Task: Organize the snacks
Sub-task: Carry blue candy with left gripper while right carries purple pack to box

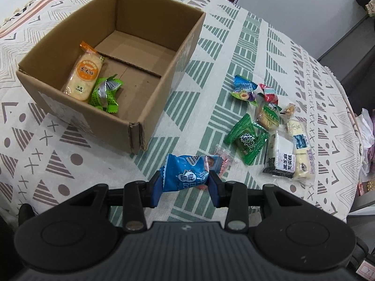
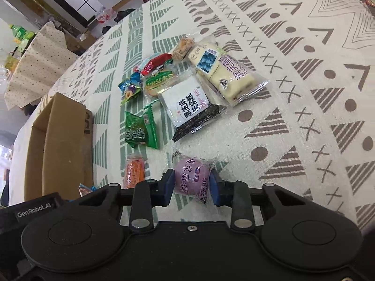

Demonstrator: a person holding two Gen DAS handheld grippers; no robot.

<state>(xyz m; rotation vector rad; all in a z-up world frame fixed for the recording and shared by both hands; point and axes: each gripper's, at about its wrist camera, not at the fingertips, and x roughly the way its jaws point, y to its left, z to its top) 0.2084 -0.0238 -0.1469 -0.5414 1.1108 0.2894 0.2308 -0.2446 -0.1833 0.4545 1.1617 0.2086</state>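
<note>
Patterned in green and grey triangles, a tablecloth (image 1: 211,53) covers the table on which an open cardboard box (image 1: 161,98) stands. From the left wrist view, the left gripper (image 1: 185,182) is seen pinching a blue plum-candy packet (image 1: 185,173) between its blue pads, held above the cloth just short of the box's near corner. An orange rice cracker pack (image 1: 82,79) and green candy wrappers (image 1: 105,93) lie inside the box already. A loose pile of snacks (image 1: 269,126) is spread to the right, near the box but apart from it.

From the right wrist view, the right gripper (image 2: 192,182) is clamped on a purple mochi pack (image 2: 192,178), low over the cloth in front of the pile. A black sesame cake pack (image 2: 187,105) and a long cream-coloured cake bar (image 2: 225,70) are seen beyond.

Each packet would best be carried clear over the box wall before release, the soft mochi being squeezed no harder than needed.

Whether the mochi pack touches the cloth cannot be made out. Box interior is hidden in this view, and small print is illegible.
</note>
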